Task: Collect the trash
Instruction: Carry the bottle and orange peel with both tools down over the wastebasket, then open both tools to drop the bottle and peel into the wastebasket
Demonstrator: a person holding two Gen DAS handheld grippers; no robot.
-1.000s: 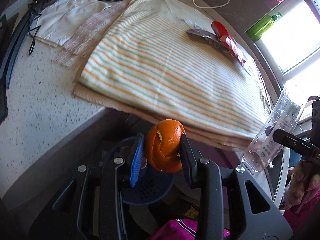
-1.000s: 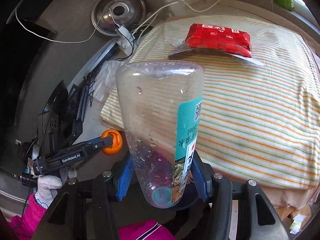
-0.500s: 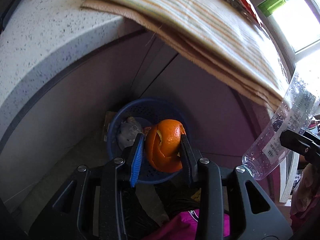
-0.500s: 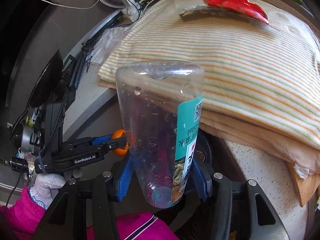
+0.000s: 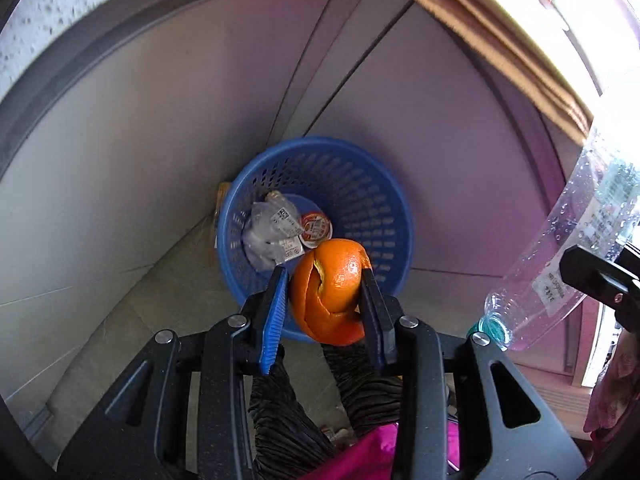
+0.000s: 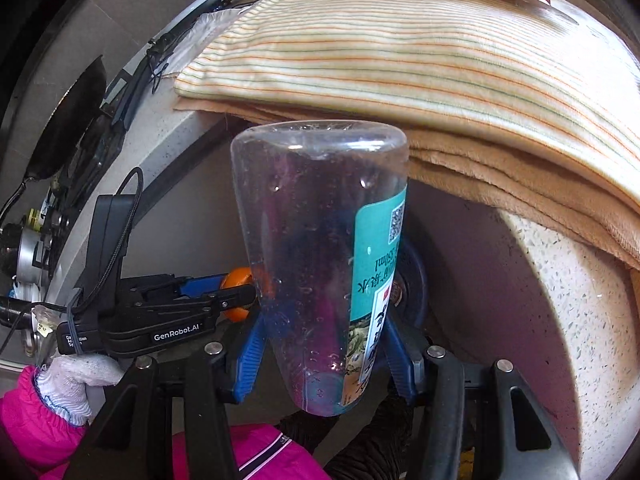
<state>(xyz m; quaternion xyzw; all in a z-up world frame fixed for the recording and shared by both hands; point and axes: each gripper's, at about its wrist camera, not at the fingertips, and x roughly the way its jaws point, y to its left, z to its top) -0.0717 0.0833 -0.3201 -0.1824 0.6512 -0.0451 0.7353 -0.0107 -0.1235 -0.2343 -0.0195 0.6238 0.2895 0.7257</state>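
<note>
Both grippers have dropped from countertop height to below its edge since the earlier frames, and I now see the blue basket [image 5: 394, 216] on the floor directly under the left gripper [image 5: 325, 296], where before the striped cloth [image 6: 420, 52] filled that view. My left gripper is clamped on the orange peel [image 5: 330, 292], which hangs just above the basket's near rim, with a crumpled wrapper [image 5: 268, 236] and a small round lid [image 5: 316, 229] lying inside the basket. My right gripper [image 6: 326, 354] is clamped on the clear plastic bottle [image 6: 316, 248], held cap end toward the camera, just beside the left gripper and in front of the counter edge [image 6: 568, 300].
</note>
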